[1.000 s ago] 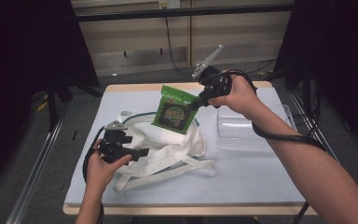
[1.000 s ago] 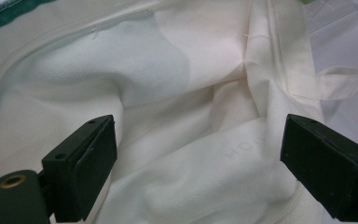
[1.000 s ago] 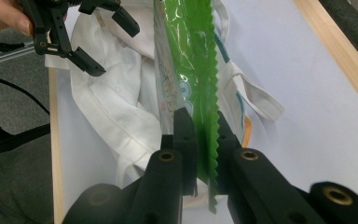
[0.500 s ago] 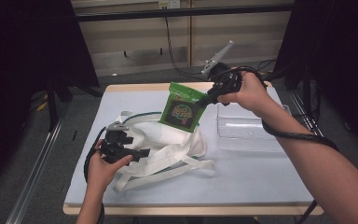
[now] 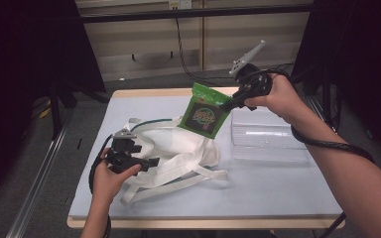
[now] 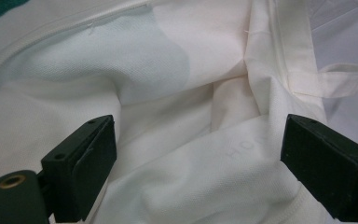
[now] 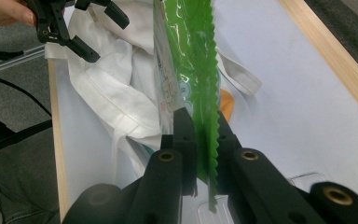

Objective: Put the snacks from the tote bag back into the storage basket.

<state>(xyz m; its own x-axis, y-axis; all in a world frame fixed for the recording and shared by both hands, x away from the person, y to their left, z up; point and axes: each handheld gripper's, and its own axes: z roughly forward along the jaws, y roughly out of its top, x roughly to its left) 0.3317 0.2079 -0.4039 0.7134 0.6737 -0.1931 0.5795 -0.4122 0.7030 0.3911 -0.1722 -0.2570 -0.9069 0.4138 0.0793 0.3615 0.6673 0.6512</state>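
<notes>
— What is the right arm doing?
— It is reaching in from the lower right of the high view, forearm stretching up toward the upper middle, the hand gripping the right gripper [image 5: 226, 104] raised off the surface, its jaws pressing together.
— And the left one?
— The left forearm is coming in at the bottom left, the hand holding the left gripper [image 5: 151, 161] low, pointing toward the frame's centre, its jaws standing wide apart.

Print on green pouch [image 5: 203, 115] too small to read. Pouch top cut off in right gripper view. Tote bag [image 5: 171, 148] inside hidden by folds. Clear tray [image 5: 268, 136] contents unclear.
</notes>
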